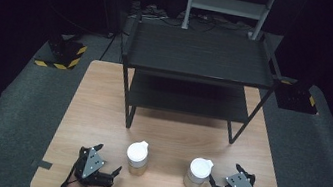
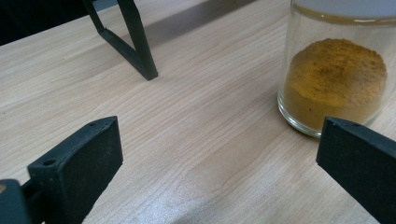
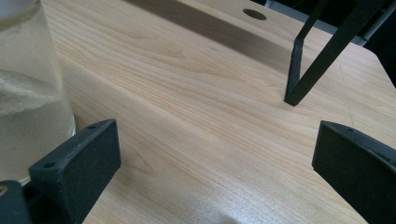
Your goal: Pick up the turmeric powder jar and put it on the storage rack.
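Observation:
Two glass jars with white lids stand near the table's front edge. The left jar (image 1: 137,158) holds orange-yellow powder, and the right jar (image 1: 197,173) holds a pale whitish powder. My left gripper (image 1: 107,158) rests on the table just left of the yellow jar, open with nothing between its jaws. In the left gripper view (image 2: 219,156) that jar (image 2: 334,79) stands ahead to the right, just beyond the right jaw. My right gripper (image 1: 225,173) lies just right of the pale jar, open with nothing between its jaws. In the right gripper view (image 3: 215,156) the pale jar (image 3: 28,93) stands beside the left jaw.
A black two-tier shelf (image 1: 201,56) stands at the back of the wooden table (image 1: 100,113), its front legs (image 2: 135,46) (image 3: 303,70) ahead of the jars. A metal frame (image 1: 228,7) stands on the floor behind. Bare wood lies between the jars and the shelf.

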Demonstrator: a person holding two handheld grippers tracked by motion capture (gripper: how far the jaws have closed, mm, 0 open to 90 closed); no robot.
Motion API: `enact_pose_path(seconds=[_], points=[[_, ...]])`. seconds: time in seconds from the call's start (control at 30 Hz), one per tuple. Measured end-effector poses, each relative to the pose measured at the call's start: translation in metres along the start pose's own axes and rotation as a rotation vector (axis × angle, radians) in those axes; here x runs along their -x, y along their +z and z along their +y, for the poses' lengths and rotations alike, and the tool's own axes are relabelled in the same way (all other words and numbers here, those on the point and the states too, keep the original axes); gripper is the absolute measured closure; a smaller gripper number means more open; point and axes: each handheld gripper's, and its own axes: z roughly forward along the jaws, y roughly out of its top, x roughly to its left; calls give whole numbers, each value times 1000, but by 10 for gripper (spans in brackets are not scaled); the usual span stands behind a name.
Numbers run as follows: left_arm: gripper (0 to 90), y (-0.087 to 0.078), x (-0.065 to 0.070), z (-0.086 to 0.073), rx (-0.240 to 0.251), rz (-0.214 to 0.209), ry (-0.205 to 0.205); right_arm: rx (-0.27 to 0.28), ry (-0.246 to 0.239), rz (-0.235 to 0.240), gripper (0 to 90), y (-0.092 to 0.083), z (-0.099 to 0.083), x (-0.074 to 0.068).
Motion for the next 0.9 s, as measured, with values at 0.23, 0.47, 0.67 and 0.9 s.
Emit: enact_pose_path(seconds=[0.23, 0.47, 0.67, 0.9], points=[[6, -1, 1, -1, 3, 2, 5, 4, 4, -4, 5, 0, -1, 0], [6, -1, 1, -1, 5, -1, -2, 2, -3, -6, 5, 0, 0, -1], [6, -1, 1, -1, 3, -1, 3, -10, -26, -10, 5, 1, 2, -4], [6, -2, -1, -1, 2, -11, 3, -3, -1, -10, 5, 0, 1, -2]])
